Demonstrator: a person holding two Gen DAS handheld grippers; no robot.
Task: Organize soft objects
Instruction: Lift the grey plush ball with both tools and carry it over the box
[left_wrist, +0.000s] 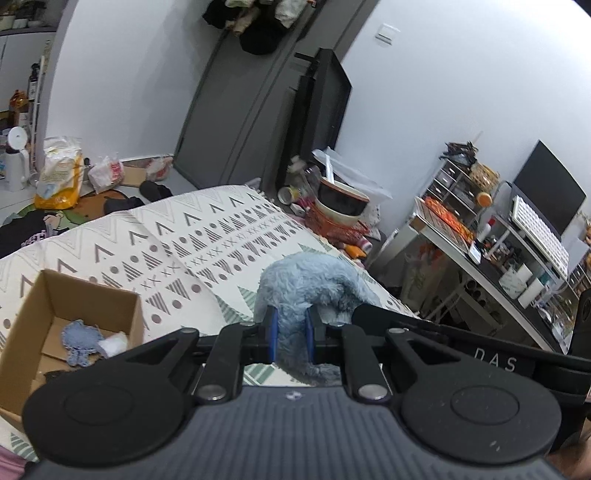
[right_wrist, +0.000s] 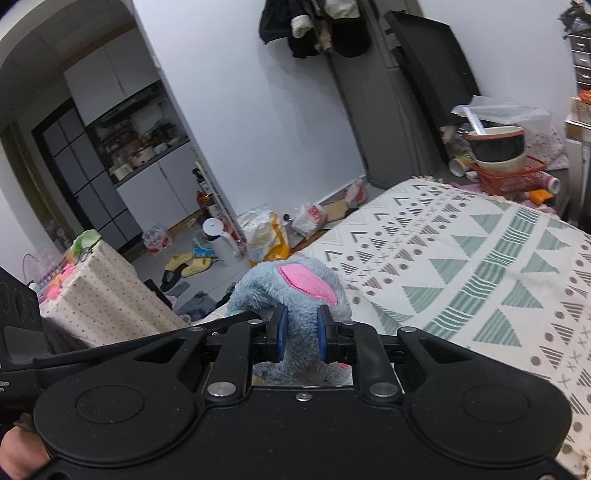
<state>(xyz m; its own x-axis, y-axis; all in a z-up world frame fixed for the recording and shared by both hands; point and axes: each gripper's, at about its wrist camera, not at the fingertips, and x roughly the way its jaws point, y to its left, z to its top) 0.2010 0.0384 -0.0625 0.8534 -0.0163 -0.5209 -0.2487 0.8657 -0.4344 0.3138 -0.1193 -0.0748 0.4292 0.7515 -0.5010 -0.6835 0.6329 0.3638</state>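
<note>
Carrying step: both grippers, left (left_wrist: 290, 334) and right (right_wrist: 301, 334), pinched the plush (left_wrist: 310, 284); next move likely required swinging it toward the box (left_wrist: 74, 295), lower left.

One blue plush toy (left_wrist: 306, 284) is pinched by two grippers, the left gripper (left_wrist: 290, 336) and the right gripper (right_wrist: 301, 334), each with two blue-padded fingers; one pink ear patch (right_wrist: 306, 282) shows on the toy. One open cardboard box (left_wrist: 33, 321) sits on one patterned bedspread (left_wrist: 207, 236), holding two soft items: one blue knitted piece (left_wrist: 79, 341) and one white piece (left_wrist: 114, 343). One red basket (right_wrist: 513, 177) carries two stacked bowls (right_wrist: 498, 147). One white jug (right_wrist: 221, 240) stands on the floor near one pair of yellow slippers (right_wrist: 188, 264). One keyboard (left_wrist: 541, 232) leans before one dark monitor (left_wrist: 550, 184).
</note>
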